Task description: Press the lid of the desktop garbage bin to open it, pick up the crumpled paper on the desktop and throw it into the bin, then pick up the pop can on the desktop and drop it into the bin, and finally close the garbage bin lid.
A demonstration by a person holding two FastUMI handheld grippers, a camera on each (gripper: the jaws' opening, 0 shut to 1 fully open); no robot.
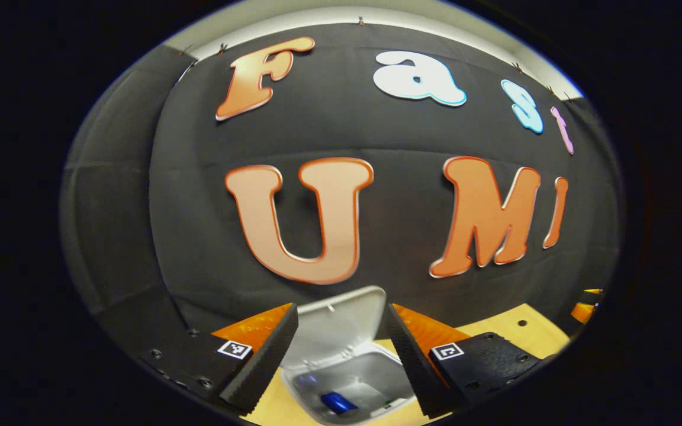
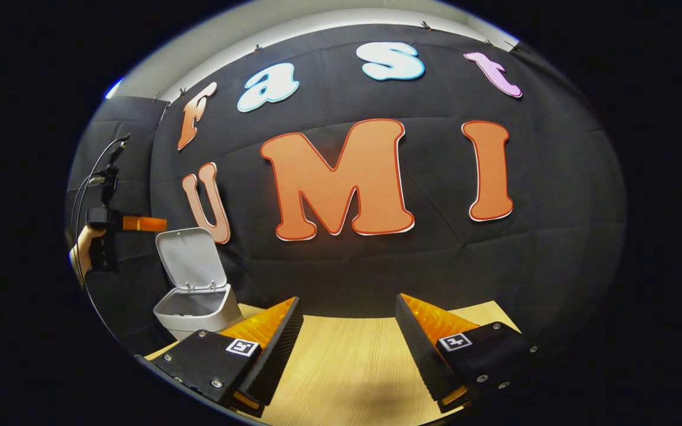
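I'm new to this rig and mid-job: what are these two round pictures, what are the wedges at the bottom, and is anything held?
Each picture comes from a camera riding on a handheld two-finger gripper, looking along its fingers; the wedges are those fingers. The left gripper view looks down past the left gripper into the white garbage bin, whose lid stands open; something blue lies inside. The right gripper view shows the right gripper over the wooden desktop, with the bin and a hand holding the other gripper off to its left. Both grippers are open and hold nothing.
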